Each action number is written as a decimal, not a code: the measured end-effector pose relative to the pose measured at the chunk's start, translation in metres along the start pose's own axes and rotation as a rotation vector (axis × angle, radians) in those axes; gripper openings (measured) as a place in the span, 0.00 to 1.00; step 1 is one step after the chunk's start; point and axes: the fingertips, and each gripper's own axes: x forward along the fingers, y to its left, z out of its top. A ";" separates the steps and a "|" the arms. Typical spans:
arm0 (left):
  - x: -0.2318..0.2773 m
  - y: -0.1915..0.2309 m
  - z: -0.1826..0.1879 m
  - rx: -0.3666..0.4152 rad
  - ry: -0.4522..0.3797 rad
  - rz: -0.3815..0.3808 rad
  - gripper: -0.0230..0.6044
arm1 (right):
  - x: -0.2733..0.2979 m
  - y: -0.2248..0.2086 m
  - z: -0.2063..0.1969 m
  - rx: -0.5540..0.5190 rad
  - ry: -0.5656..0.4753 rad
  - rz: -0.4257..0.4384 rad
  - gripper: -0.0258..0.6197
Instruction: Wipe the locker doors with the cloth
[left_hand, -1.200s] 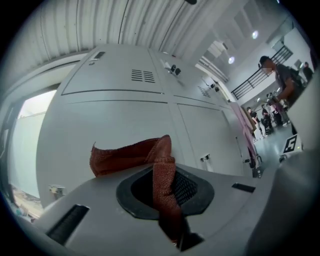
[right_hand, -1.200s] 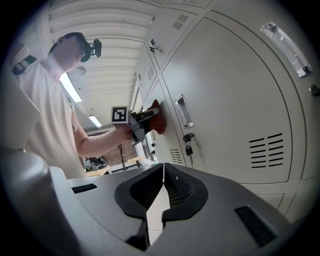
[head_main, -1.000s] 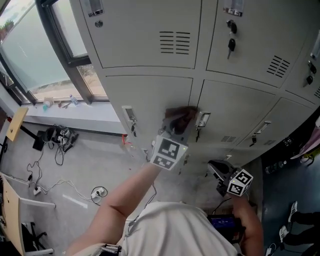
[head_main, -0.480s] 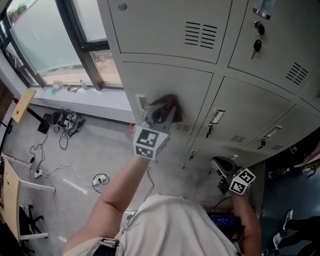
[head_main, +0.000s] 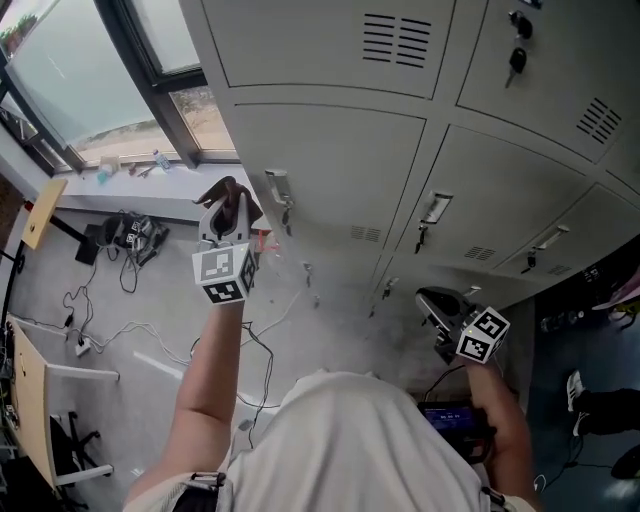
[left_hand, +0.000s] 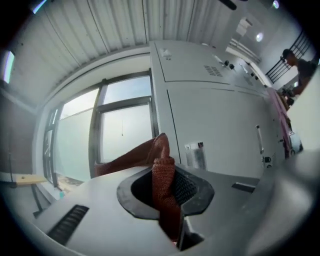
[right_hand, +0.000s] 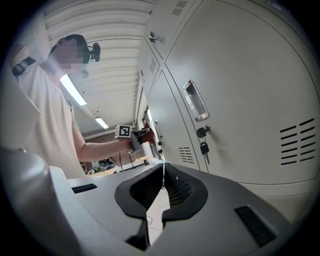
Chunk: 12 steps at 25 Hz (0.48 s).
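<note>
Head view. Item one: left gripper (head_main: 228, 208), held out on a bare forearm, its marker cube (head_main: 225, 275) facing the camera. Its fingers are clamped on a reddish-brown cloth (head_main: 224, 192), which sticks out past the tips in a loose fold. The cloth sits at the left edge of the grey lockers (head_main: 330, 150), near the latch (head_main: 278, 188) of the lower left door and in front of the window sill (head_main: 130, 205). Whether it touches the metal cannot be told.

Item two: right gripper (head_main: 436, 312), held low at the person's right side, well apart from the left one and pointing towards the foot of the lockers.

Item three: window (head_main: 90, 80) to the left of the lockers, with cables (head_main: 120, 250) on the floor beneath it. Keys (head_main: 517, 60) hang from a lock on an upper door.

Left gripper view. The left gripper (left_hand: 167, 197) has the cloth (left_hand: 162, 180) pinched upright between its jaws. A free flap trails to the left across the window (left_hand: 120, 130), and a locker door (left_hand: 220, 125) stands to the right.

Right gripper view. The right gripper (right_hand: 162, 172) has its jaw tips together with nothing between them. A locker door (right_hand: 240, 100) with a handle (right_hand: 195, 102) and a key (right_hand: 203, 147) fills the right side. Further off, the left gripper (right_hand: 144, 135) holds the cloth beside the lockers.
</note>
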 end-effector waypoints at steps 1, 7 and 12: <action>0.003 -0.006 -0.007 0.008 0.024 -0.027 0.10 | -0.002 -0.001 -0.001 0.003 0.002 -0.006 0.07; 0.019 -0.104 -0.011 0.134 0.062 -0.179 0.10 | -0.016 0.002 -0.004 0.004 0.000 -0.034 0.07; 0.023 -0.187 -0.004 0.113 0.049 -0.279 0.10 | -0.036 -0.002 -0.004 0.014 -0.026 -0.073 0.07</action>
